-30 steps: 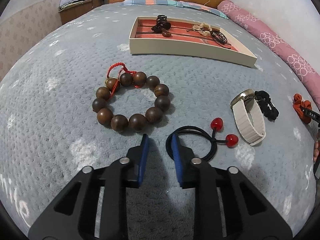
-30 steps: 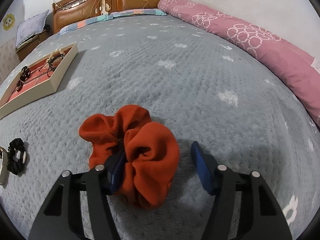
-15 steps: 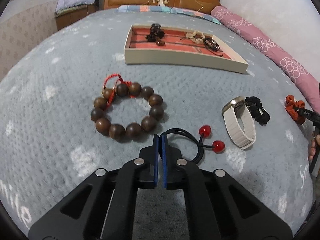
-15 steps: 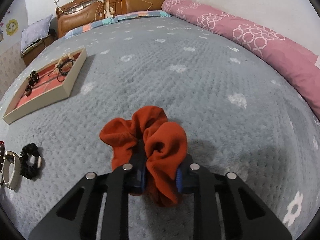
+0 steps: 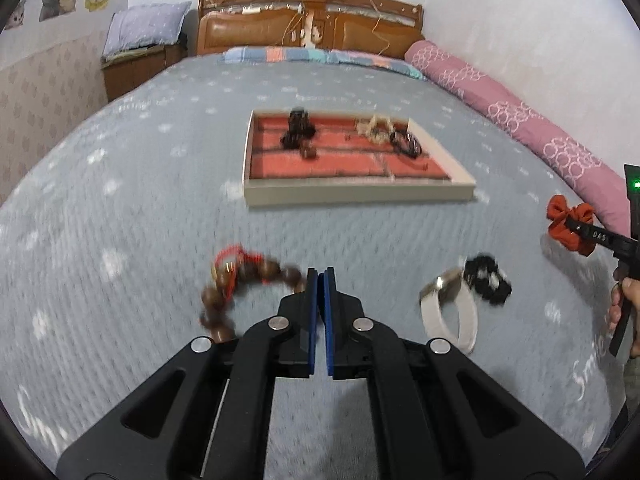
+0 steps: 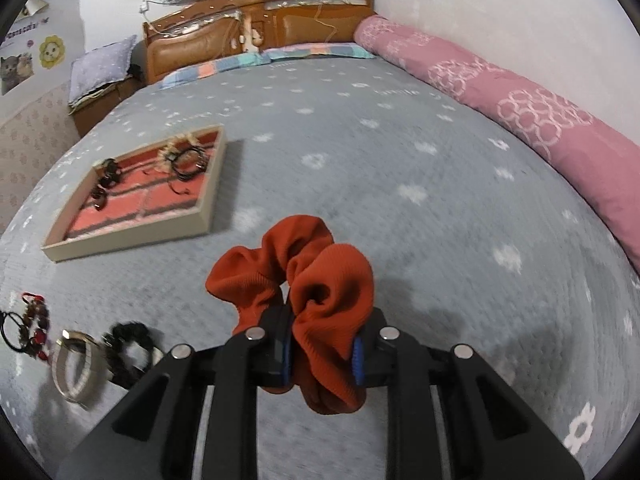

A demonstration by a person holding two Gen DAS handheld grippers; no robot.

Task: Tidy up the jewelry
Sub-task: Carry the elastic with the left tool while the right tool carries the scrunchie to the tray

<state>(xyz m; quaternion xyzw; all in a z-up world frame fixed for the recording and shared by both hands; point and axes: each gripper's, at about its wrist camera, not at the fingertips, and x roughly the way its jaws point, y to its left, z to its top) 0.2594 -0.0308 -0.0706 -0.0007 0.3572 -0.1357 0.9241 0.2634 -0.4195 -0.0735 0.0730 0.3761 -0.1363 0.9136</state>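
My right gripper (image 6: 320, 344) is shut on an orange scrunchie (image 6: 320, 280) and holds it above the grey bedspread; it also shows in the left wrist view (image 5: 568, 224). My left gripper (image 5: 319, 280) is shut, raised above a brown bead bracelet (image 5: 236, 284) with a red cord. Whether it holds anything is hidden; the black hair tie with red beads lies on the bed in the right wrist view (image 6: 20, 332). A beige jewelry tray (image 5: 360, 194) with a red lining lies ahead and holds several pieces. A white watch (image 5: 452, 312) and black scrunchie (image 5: 488, 280) lie to the right.
A pink bolster (image 6: 520, 120) runs along the bed's right side by the wall. A wooden headboard (image 5: 308, 28) stands at the far end. A wooden bedside cabinet (image 5: 132, 68) with a pillow on it is at the far left.
Both grippers have risen and tilted up. The orange scrunchie has come off the bed in the right gripper. The left gripper stays shut; the bead hair tie has left its view.
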